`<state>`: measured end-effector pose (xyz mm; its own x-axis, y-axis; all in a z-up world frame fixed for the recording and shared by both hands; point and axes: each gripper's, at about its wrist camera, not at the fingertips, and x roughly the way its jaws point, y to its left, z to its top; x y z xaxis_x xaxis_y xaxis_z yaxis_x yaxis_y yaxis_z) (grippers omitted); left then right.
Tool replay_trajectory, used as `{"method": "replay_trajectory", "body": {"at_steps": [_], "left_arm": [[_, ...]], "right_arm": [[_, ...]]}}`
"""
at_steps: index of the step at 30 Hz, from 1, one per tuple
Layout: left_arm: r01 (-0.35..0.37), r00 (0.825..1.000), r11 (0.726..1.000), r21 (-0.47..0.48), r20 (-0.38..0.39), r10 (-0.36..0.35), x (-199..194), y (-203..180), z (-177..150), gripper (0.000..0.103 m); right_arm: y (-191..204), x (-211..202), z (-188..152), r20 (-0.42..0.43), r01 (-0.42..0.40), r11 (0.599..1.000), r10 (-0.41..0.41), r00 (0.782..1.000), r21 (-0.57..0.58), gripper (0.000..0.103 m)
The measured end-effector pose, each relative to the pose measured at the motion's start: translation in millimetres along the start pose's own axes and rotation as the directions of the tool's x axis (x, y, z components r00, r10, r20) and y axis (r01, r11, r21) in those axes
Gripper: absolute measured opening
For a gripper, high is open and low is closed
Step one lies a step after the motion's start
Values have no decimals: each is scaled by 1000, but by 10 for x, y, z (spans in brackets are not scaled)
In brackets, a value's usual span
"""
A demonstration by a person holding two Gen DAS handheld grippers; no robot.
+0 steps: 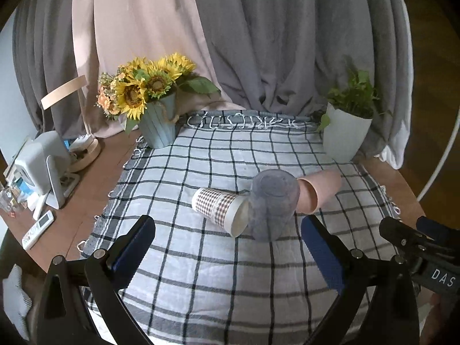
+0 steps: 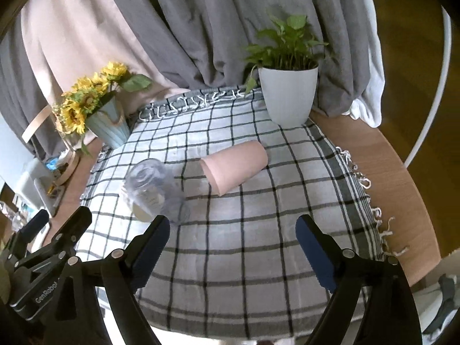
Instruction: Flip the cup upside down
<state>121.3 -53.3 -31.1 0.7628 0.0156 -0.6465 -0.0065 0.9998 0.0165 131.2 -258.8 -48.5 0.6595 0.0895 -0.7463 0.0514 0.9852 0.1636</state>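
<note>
Centrally, translucent cup point(image 1: 271, 204) inverted, untouched

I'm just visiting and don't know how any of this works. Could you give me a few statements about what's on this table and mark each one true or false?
1. The pink cup lies on its side on the checked cloth. True.
2. The left gripper is clamped on the clear cup. False: its jaws are wide open and hold nothing.
3. The checked paper cup lies on its side beside the clear cup. True.
4. The sunflowers stand in the white pot. False: they are in a blue pot; the white pot holds a green plant.
5. The right gripper grips the pink cup. False: it is open and apart from it.
</note>
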Motion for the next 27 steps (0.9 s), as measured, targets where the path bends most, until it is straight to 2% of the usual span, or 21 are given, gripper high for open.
{"method": "replay_trajectory", "body": {"at_steps": [12, 19, 27], "left_arm": [[10, 997, 997, 79, 79, -17, -583, 268, -184, 103], [44, 993, 997, 69, 105, -51, -826, 434, -293, 103], [54, 988, 995, 89, 143, -66, -1044, 513, -372, 103]], "right_arm": [[438, -634, -468, 123, 53, 998, -55, 991, 14, 89], [586, -997, -663, 198, 97, 995, -99, 975, 21, 89], [747, -1309, -851, 267, 112, 994, -113, 957, 17, 89]]}}
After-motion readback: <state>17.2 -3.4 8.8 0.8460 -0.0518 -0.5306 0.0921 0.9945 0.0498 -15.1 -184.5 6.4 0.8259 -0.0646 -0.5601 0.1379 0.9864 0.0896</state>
